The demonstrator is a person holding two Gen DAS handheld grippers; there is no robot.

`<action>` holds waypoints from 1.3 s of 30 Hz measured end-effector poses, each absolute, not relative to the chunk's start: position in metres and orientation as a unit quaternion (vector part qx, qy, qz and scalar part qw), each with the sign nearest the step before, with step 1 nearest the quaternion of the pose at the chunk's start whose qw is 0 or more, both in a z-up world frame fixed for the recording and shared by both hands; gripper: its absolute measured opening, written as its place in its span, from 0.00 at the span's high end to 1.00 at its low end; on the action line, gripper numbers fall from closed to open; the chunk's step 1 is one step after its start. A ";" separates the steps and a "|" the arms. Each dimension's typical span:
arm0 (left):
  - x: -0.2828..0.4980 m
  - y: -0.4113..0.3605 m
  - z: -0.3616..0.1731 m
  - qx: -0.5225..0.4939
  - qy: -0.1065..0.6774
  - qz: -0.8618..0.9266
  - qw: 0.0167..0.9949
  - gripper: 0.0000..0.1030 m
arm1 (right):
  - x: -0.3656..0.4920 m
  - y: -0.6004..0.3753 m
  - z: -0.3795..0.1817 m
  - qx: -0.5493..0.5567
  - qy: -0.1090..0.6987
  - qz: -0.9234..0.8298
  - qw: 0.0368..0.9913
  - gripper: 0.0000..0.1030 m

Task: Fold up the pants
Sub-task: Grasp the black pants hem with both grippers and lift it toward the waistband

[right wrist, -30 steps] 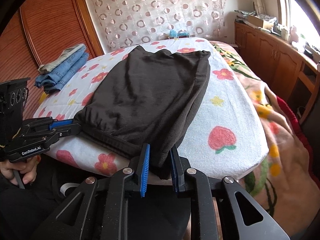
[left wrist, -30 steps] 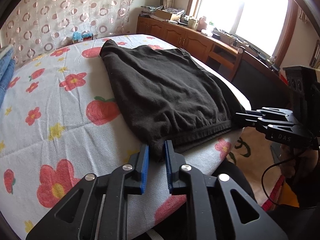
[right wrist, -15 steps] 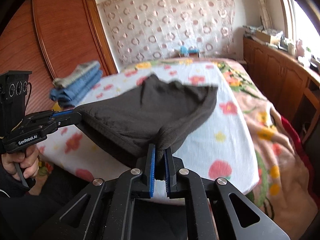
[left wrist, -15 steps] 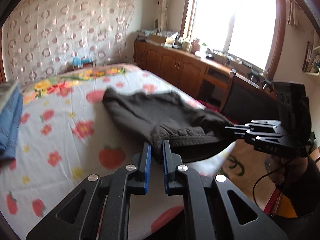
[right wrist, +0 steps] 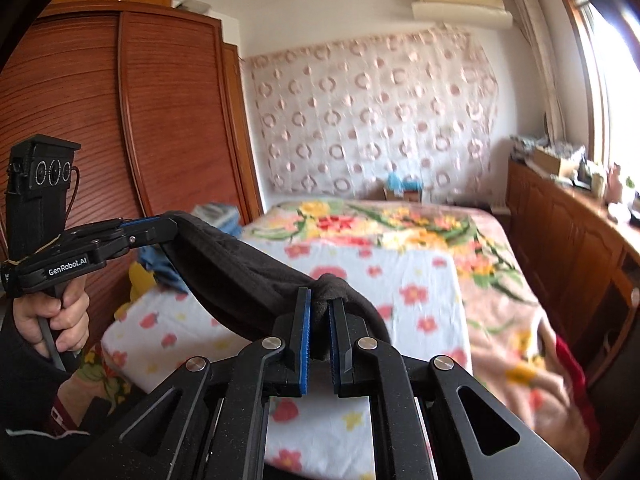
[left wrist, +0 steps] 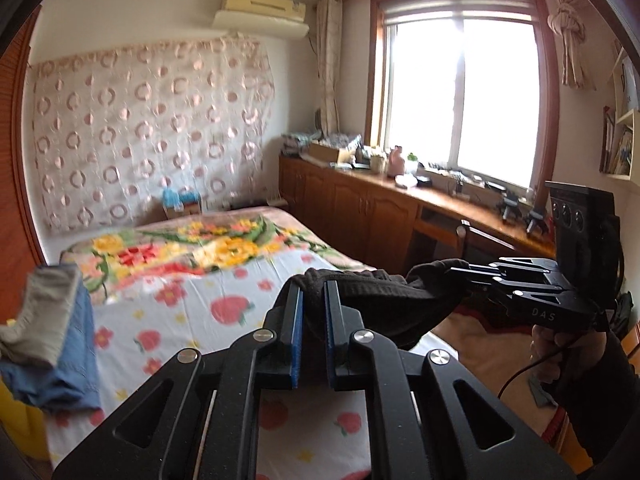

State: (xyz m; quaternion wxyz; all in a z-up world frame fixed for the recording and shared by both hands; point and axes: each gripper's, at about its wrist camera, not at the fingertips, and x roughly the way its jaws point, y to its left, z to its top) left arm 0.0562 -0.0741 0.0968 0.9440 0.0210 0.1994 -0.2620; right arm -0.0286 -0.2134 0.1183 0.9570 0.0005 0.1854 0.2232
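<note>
Left claw (left wrist: pixel 311 292) is seen clamped on a bunched corner of the black pants (left wrist: pixel 384 304); dark cloth fills the narrow gap between the blue pads (left wrist: pixel 295 320). Its jaws have just been closing, with the fabric between them.

Right claw (right wrist: pixel 320 312) is likewise pinched on the pants (right wrist: pixel 240 276), a fold of cloth bulging above the pads (right wrist: pixel 305 332). These jaws too have just been closing on fabric.

In the left wrist view the right claw (left wrist: pixel 456 274) is found at 3 o'clock, held by a hand (left wrist: pixel 560 344), with the pants stretched between the two claws. In the right wrist view the left claw (right wrist: pixel 170 226) lies at 9 o'clock, gripped by a hand (right wrist: pixel 52 320).

The pants are held in the air above the near end of the bed (right wrist: pixel 420 280), sagging between the two grips; the lower part of the garment is hidden behind the claw bodies.

A pile of folded jeans (left wrist: pixel 60 348) is noted at 9 o'clock in the left wrist view, on the bed's edge
</note>
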 end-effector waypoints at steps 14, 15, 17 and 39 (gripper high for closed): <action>0.160 -0.011 0.091 0.035 0.196 -0.167 0.966 0.90 | 0.098 -0.156 0.132 -0.044 0.170 0.248 0.953 0.93; 0.170 -0.009 0.090 0.041 0.194 -0.159 0.967 0.90 | 0.112 -0.153 0.134 -0.047 0.163 0.238 0.956 0.93; 0.183 -0.001 0.098 0.036 0.191 -0.156 0.968 0.90 | 0.137 -0.146 0.140 -0.036 0.160 0.236 0.958 0.93; 0.114 0.018 -0.013 0.052 0.301 -0.174 0.936 0.90 | 0.119 -0.079 0.016 -0.075 0.277 0.271 0.919 0.93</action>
